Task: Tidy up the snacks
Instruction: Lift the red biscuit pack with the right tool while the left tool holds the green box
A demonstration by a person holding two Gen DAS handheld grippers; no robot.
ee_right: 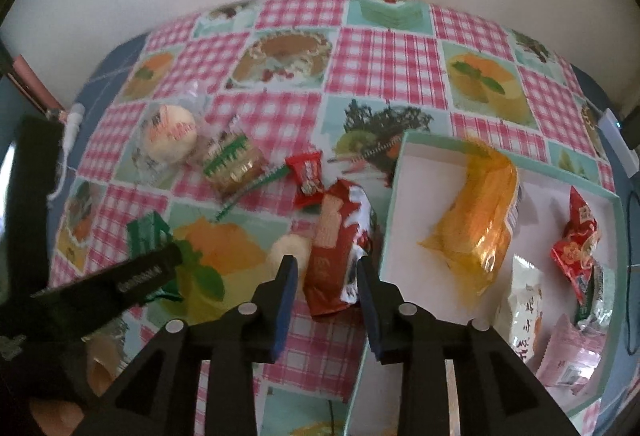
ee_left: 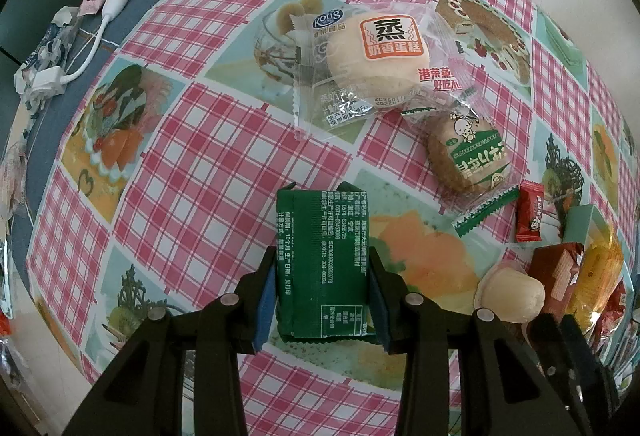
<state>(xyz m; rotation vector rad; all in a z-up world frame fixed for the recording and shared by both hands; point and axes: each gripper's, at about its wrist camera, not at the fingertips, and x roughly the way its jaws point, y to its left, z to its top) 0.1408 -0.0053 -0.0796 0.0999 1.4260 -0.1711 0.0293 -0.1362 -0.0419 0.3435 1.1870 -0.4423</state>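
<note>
My left gripper (ee_left: 322, 260) is shut on a dark green snack packet (ee_left: 323, 268), held just above the checked tablecloth. It also shows in the right wrist view (ee_right: 146, 236), at the left gripper's tip. My right gripper (ee_right: 326, 268) is open, its fingers either side of a red-brown wafer packet (ee_right: 336, 248) lying beside the box. The pale green box (ee_right: 394, 195) holds an orange packet (ee_right: 476, 211), a red packet (ee_right: 578, 240), a white packet (ee_right: 524, 312) and a pink packet (ee_right: 568, 352).
On the cloth lie a steamed cake in clear wrap (ee_left: 376, 47), a green-labelled biscuit pack (ee_left: 466, 151), a small red candy (ee_left: 530, 211) and a round pale bun (ee_left: 510, 290). A white cable and wrappers (ee_left: 80, 31) lie at the far left edge.
</note>
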